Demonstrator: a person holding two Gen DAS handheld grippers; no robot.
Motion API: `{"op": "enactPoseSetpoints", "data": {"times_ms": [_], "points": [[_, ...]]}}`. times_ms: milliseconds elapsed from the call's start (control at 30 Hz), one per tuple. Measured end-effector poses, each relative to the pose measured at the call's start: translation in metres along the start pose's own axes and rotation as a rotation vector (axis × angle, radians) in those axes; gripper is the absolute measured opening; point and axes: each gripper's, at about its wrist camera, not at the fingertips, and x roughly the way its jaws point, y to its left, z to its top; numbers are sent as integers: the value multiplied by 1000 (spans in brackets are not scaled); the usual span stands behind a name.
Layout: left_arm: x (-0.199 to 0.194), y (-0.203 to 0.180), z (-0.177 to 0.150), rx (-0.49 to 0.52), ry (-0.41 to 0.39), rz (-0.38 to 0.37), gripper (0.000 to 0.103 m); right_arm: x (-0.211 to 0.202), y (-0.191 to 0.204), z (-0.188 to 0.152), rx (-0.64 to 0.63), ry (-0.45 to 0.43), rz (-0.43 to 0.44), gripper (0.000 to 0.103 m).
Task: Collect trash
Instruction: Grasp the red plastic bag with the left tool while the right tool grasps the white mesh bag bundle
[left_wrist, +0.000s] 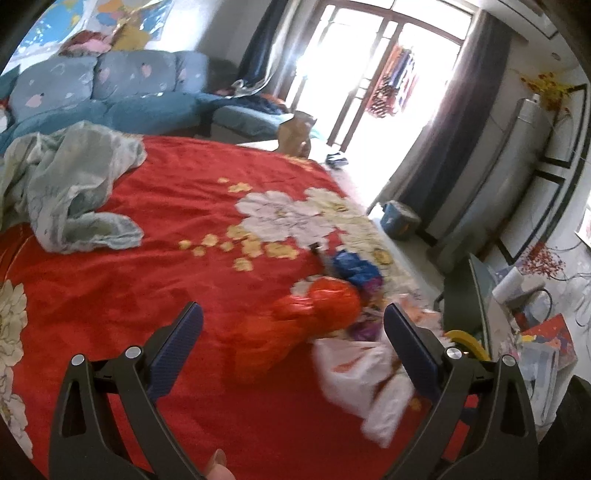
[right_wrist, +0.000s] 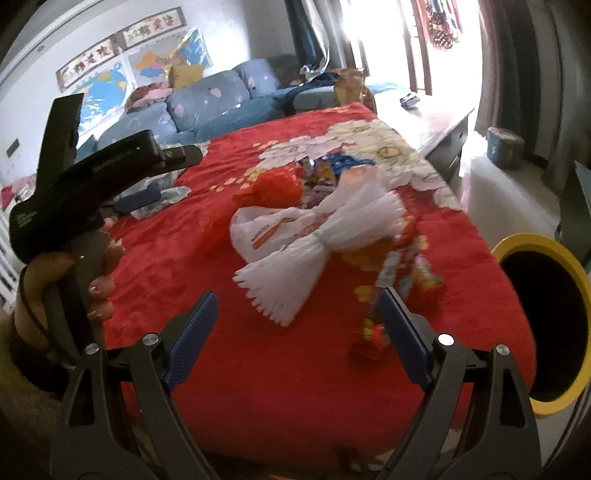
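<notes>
At the right edge of the right wrist view, the bin (right_wrist: 546, 321) gapes dark; its contents cannot be told. Both tongs, left (left_wrist: 293, 325) and right (right_wrist: 297, 306), stand wide, gripping nothing. Beyond them, mid-frame on the bed (right_wrist: 295, 387), lie trash bags (right_wrist: 280, 236), wrappers (right_wrist: 399, 280) and a white mesh bundle (right_wrist: 325, 247).

We see a lived-in home bedroom: a bed with a red floral blanket (left_wrist: 147, 277), a blue sofa (left_wrist: 122, 96) behind it, curtained windows (left_wrist: 369, 66) beyond the bed.
</notes>
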Motion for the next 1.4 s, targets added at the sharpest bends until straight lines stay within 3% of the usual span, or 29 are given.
{"op": "enactPoseSetpoints", "data": {"times_ms": [233, 400, 500, 600, 667, 900, 1133, 1400], "points": [[23, 26, -9, -33, 67, 28, 95, 25, 9, 1, -2, 48, 35, 77], [39, 35, -16, -53, 119, -6, 91, 45, 7, 1, 35, 92, 47, 71], [48, 36, -21, -57, 149, -24, 79, 56, 3, 0, 69, 115, 64, 60], [55, 36, -26, -66, 172, -47, 68, 62, -1, -1, 77, 129, 71, 38], [60, 36, -29, -68, 183, -53, 55, 60, -2, -4, 72, 130, 73, 27], [65, 33, -31, -42, 198, -81, 19, 53, -1, -5, 36, 112, 87, 13], [53, 22, -28, -9, 140, -107, 12, 48, -3, -4, 23, 101, 85, 10], [31, 23, -16, -16, 77, -108, 11, 35, 3, -1, -24, 63, 91, 8]]}}
